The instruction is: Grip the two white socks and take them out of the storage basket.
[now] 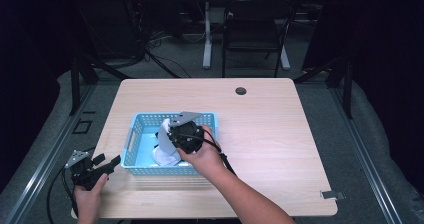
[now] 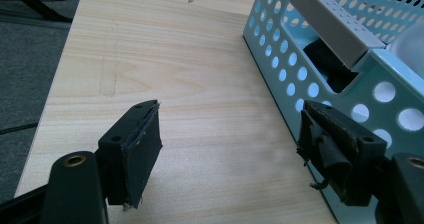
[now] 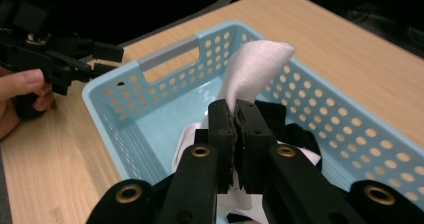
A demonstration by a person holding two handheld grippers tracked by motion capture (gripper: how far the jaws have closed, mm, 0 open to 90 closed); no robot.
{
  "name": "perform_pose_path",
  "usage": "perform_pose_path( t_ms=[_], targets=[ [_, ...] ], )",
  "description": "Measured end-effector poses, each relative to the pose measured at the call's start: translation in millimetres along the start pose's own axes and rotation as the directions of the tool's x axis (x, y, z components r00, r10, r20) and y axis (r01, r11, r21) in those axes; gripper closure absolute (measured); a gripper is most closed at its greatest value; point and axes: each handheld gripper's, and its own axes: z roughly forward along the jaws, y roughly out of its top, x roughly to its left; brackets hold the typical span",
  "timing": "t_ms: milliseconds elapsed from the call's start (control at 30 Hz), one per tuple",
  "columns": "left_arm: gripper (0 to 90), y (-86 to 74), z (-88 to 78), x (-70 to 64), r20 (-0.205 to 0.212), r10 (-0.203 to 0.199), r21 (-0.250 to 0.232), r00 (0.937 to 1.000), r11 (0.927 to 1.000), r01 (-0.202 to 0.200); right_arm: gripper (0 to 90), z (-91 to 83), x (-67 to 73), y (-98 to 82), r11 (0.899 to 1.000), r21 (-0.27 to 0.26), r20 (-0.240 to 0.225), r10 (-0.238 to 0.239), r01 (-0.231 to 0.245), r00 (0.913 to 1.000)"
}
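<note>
White cloth (image 3: 252, 66) between right hand-held gripper (image 3: 234, 115) jaws

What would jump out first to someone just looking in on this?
The right gripper, shut on a white cloth that stands up out of the light blue basket in the middle of the table. At the table's near left corner the left gripper waits open beside the basket's end wall.

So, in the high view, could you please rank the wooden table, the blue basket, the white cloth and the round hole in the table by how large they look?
Largest to smallest:
1. wooden table
2. blue basket
3. white cloth, partly hidden by the right gripper
4. round hole
</note>
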Motion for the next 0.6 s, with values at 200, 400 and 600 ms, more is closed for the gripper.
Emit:
perform_pose_path(
  t_ms=[200,400,600],
  targets=[
    [24.9,-0.3,0.6,-0.5,-0.001,-0.002,-0.007,1.0000,1.0000,0.002,86.9,-20.0,0.8,5.5,0.997,-0.071,0.011,-0.003,0.003,0.9999],
    [24.9,-0.3,0.5,-0.5,-0.001,-0.001,-0.007,1.0000,1.0000,0.001,86.9,-40.8,-0.8,7.9,0.991,-0.130,0.015,0.005,-0.003,0.9999],
    [24.9,-0.4,0.6,-0.7,-0.001,0.000,-0.007,1.0000,1.0000,0.000,87.0,-61.8,-3.2,5.8,0.985,-0.171,0.024,0.013,-0.009,0.9996]
  ],
)
